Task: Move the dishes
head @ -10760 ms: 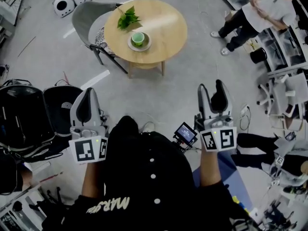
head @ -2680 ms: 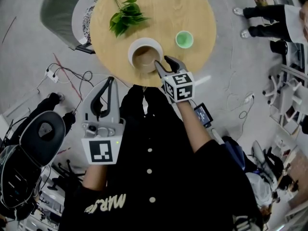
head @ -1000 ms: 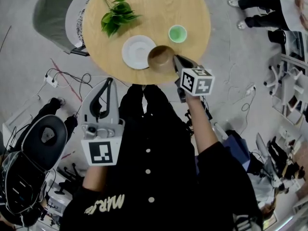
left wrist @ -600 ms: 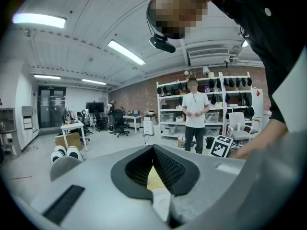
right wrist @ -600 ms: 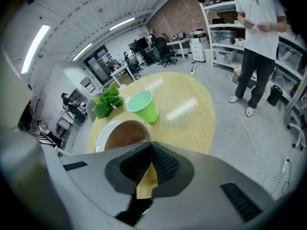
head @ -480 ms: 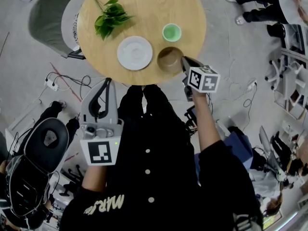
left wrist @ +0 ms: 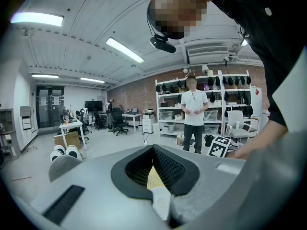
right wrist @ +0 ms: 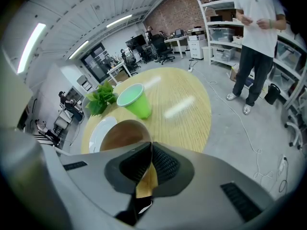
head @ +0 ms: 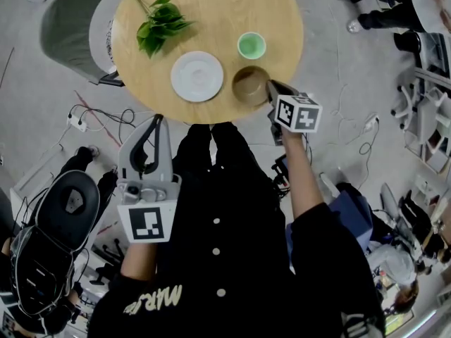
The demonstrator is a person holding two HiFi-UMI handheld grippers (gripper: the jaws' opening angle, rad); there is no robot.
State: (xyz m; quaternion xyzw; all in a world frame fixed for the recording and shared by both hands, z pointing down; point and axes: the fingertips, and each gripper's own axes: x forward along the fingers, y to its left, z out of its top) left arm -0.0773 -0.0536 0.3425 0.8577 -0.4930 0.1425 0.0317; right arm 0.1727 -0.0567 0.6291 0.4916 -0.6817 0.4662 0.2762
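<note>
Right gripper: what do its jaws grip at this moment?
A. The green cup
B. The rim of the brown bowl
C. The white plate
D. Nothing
B: the right gripper is closed on the rim of the bowl, while the cup and plate stand free of it on the table.

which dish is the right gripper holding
The brown bowl, beside the white plate: the right gripper is shut on its rim. The plate and the green cup sit free.
</note>
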